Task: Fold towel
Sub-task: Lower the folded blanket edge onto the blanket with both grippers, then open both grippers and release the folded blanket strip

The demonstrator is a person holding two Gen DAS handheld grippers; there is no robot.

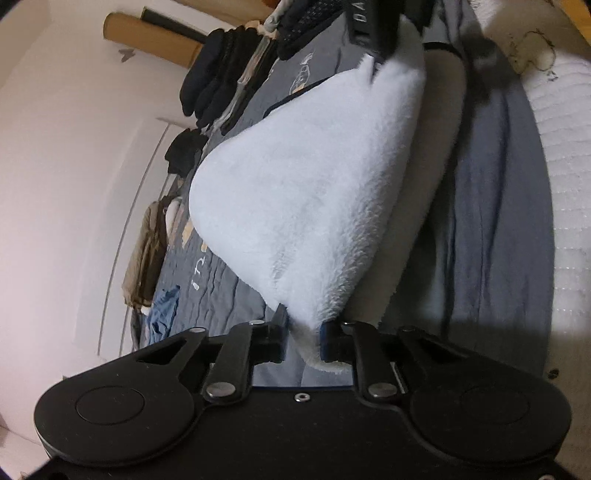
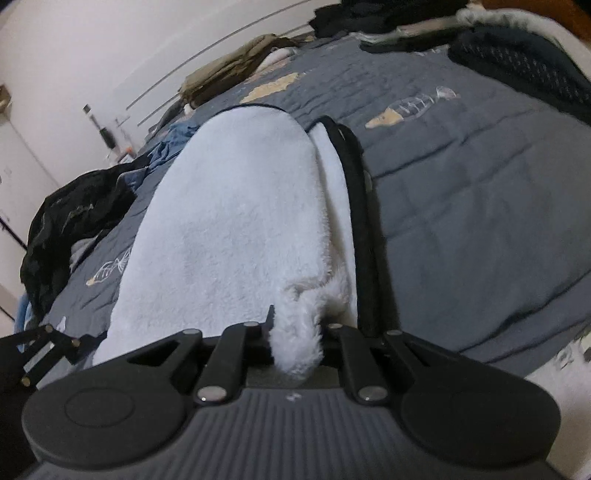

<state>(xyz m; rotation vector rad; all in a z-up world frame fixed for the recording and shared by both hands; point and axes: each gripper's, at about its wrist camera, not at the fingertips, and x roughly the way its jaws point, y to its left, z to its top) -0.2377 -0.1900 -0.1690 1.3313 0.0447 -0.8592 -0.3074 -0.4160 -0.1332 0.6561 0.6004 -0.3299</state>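
A fluffy white towel [image 1: 306, 192] with a thin dark trim hangs stretched above a grey quilted bed [image 1: 221, 288]. My left gripper [image 1: 303, 334] is shut on one corner of it, with pile bulging out between the fingers. At the far top of the left wrist view the other gripper's dark body [image 1: 373, 26] pinches the opposite end. In the right wrist view the towel [image 2: 229, 229] runs away from the camera over the bed [image 2: 461, 192], and my right gripper [image 2: 297, 332] is shut on a bunched corner. The left gripper's linkage [image 2: 44, 347] shows at the lower left there.
Dark clothes [image 1: 218, 70] and a khaki garment [image 1: 146, 251] lie along the far side of the bed by the white wall. A black jacket [image 2: 74, 221] and blue cloth [image 2: 173, 140] sit at the bed's left. A white quilted cover [image 1: 557, 184] lies on the right.
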